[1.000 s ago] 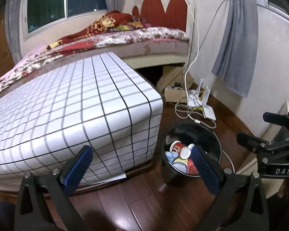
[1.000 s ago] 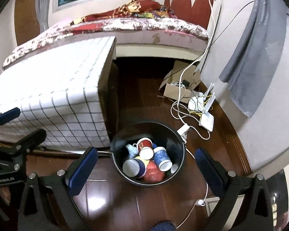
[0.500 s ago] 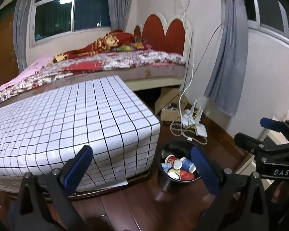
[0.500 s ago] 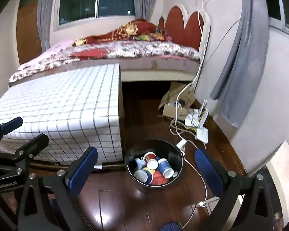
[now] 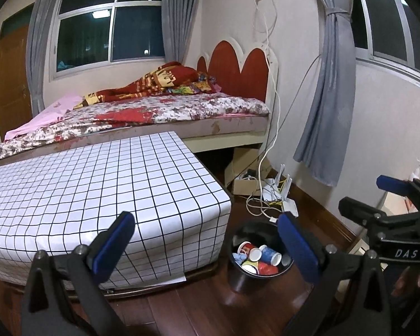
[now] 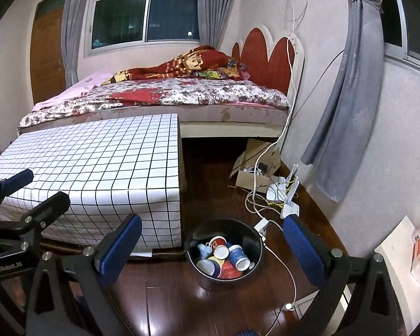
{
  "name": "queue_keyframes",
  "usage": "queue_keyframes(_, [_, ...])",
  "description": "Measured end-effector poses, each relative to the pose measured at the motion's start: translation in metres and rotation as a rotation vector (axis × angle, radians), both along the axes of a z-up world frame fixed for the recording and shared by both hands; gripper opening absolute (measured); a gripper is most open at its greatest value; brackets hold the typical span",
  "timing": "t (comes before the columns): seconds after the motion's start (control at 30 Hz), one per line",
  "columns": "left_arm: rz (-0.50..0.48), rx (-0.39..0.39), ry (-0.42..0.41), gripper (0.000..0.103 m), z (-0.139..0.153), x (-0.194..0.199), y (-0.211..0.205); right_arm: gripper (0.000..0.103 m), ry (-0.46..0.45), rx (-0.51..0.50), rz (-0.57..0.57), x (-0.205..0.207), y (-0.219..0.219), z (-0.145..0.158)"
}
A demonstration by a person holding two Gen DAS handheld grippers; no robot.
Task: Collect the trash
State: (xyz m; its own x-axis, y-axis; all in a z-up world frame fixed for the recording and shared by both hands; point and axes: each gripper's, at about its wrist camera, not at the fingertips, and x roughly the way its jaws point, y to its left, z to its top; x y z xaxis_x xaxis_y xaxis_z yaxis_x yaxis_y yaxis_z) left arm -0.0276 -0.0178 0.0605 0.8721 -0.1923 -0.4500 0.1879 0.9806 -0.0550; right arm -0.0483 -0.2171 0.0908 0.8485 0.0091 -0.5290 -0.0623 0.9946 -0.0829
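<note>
**Both grippers pulling back, cups already binned**

Rising and backing away from the black bin (image 6: 224,254) over the past second, shrinking it in both views. Left gripper (image 5: 207,245) and right gripper (image 6: 211,247) hanging with jaws wide apart, holding nothing. Paper cups (image 6: 224,257) lying heaped inside the bin, on the floor beside the table (image 5: 98,184) corner. Looking finished, judging by the bare tabletop.

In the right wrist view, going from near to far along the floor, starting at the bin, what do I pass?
Black bin of paper cups → white power strip → router → cardboard box → bed.
</note>
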Motion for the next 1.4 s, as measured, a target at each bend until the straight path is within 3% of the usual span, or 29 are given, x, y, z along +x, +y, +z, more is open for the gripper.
queue_keyframes(1.4, [-0.012,0.012,-0.019,0.102,0.0059,-0.0054,-0.0086,0.102,-0.008,-0.006,-0.004,-0.0058,-0.0065,0.0054])
